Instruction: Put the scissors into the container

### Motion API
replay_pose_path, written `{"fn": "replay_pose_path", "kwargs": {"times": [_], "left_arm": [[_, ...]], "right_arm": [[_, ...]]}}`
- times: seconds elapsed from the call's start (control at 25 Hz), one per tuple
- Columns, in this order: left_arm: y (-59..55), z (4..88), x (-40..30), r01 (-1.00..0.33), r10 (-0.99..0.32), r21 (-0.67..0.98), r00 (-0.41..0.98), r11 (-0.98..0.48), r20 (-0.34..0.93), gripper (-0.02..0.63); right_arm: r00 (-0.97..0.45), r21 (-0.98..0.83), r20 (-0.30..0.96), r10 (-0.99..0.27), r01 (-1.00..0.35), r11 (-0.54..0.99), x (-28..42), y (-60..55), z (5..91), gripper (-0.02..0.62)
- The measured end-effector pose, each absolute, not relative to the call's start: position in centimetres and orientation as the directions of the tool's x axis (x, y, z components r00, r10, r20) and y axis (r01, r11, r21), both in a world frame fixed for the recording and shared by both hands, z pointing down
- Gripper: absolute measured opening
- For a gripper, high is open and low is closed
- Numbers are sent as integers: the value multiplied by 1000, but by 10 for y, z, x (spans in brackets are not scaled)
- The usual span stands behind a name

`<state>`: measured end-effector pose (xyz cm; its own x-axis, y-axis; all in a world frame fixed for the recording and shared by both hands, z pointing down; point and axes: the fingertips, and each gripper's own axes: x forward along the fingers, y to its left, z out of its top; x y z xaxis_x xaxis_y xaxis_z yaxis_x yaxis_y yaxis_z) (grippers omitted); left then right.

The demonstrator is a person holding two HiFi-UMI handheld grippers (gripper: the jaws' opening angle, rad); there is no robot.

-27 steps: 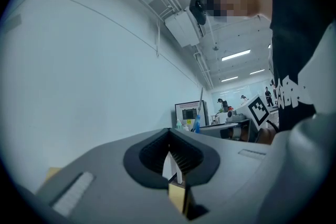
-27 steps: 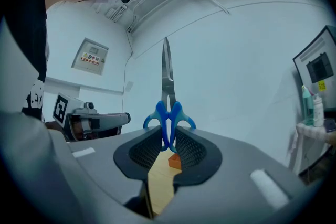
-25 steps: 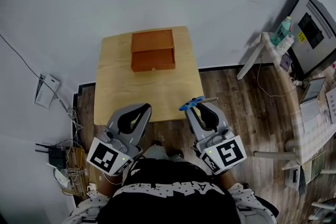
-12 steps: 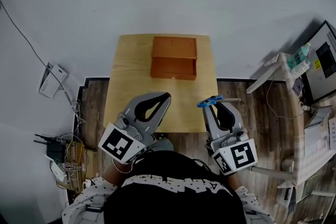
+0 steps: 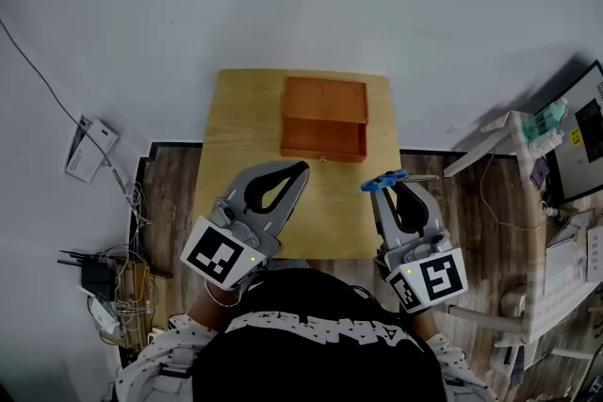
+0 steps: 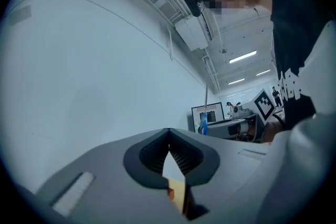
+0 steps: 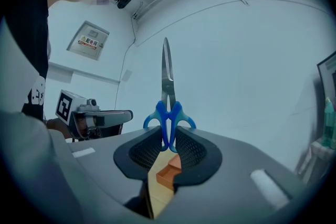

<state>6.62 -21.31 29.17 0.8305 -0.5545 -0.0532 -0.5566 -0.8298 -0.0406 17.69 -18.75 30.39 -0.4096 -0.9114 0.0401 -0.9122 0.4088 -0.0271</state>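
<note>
One pair of blue-handled steel scissors sits clamped by its handles between the right gripper jaws. One open orange-brown wooden container lies ahead of both jaw pairs on one pale wooden table. The left gripper jaws are pressed together, empty.

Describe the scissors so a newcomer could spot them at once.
Find the light wooden table against the white wall, with an orange-brown box on it. At its right edge, the right gripper clamps the scissors: the only blue-handled thing, steel blades pointing right.
</note>
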Motion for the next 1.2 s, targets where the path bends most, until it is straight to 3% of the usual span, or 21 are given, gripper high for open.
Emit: {"fn": "replay_pose_path", "kwargs": {"times": [0.28,0.52,0.68,0.84,1.2], "left_arm": [[-259,297,59,-531,-526,-16,842,-847,-118,0],[-265,306,62,-509,-509,-1,859,-860,-53,0],[-285,303,59,-506,-501,-3,854,-862,-138,0],[-292,322,57,-479,-481,38,875,-877,-50,0],[-309,342,52,-486,-487,51,873,-872,-13,0]], "right_arm": [[-382,-22,77,-921,-924,381,169,-231,312,95],[-369,-10,93,-925,-929,369,170,-240,318,95],[-353,2,120,-928,-934,356,167,-257,326,94],[-337,11,157,-929,-939,342,165,-269,339,94],[-312,78,252,-916,-937,340,159,-287,368,94]]}}
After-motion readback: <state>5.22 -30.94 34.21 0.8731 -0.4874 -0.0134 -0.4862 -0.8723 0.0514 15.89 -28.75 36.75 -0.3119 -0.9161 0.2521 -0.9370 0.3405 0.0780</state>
